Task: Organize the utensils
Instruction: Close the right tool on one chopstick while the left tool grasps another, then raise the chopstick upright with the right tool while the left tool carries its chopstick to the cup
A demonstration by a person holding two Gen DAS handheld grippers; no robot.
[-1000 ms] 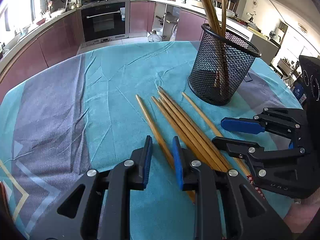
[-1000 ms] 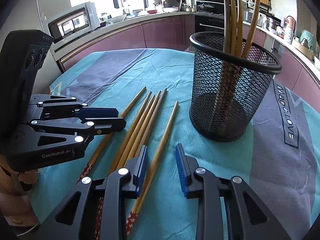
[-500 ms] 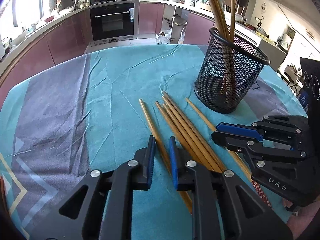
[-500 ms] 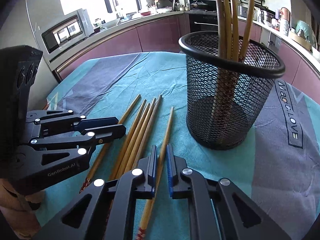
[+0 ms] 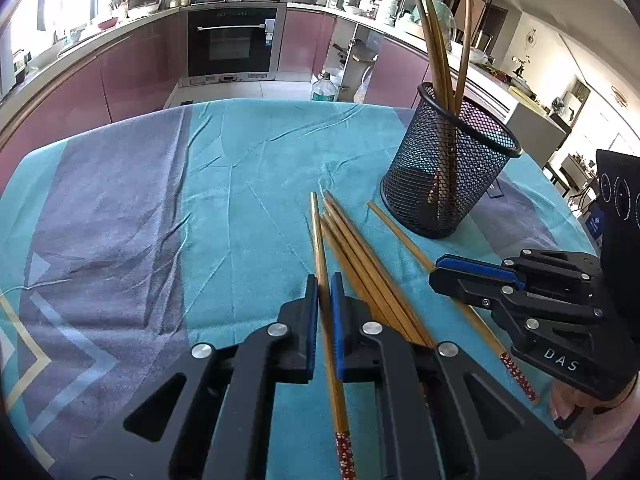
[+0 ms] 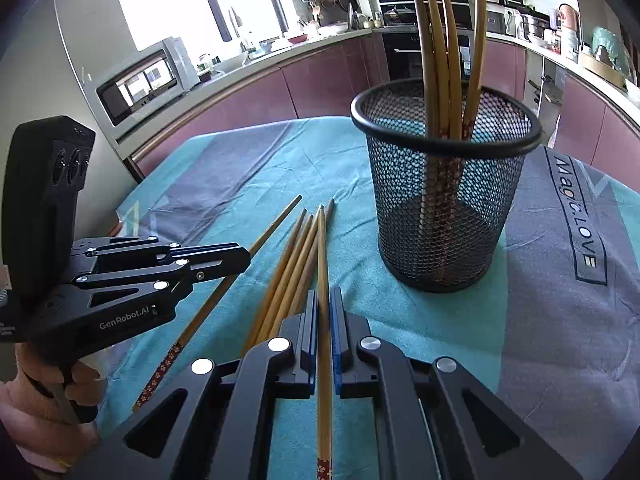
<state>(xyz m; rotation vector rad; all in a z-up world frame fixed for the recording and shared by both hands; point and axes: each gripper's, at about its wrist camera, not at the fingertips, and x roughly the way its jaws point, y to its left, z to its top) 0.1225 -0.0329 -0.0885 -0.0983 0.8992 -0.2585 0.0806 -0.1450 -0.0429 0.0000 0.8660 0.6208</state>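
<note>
A black mesh cup (image 5: 448, 184) (image 6: 440, 208) stands on the cloth with several bamboo chopsticks upright in it. More chopsticks (image 5: 360, 256) (image 6: 288, 264) lie loose in a fan in front of it. My left gripper (image 5: 324, 284) (image 6: 242, 258) is closing, and its blue pads press on the leftmost chopstick (image 5: 318, 232). My right gripper (image 6: 324, 296) (image 5: 436, 270) is shut on the rightmost chopstick (image 6: 322, 248). Both held sticks point toward the cup, their red patterned ends toward me.
A teal and grey cloth (image 5: 240, 200) covers the round table. Purple kitchen cabinets, an oven (image 5: 234, 40) and a microwave (image 6: 144, 80) ring the room beyond the table's edge. A hand (image 6: 48, 400) holds the left gripper.
Both grippers went from open to closed, each on one chopstick that lay between its pads. Neither hand travelled much; both rolled slightly.
</note>
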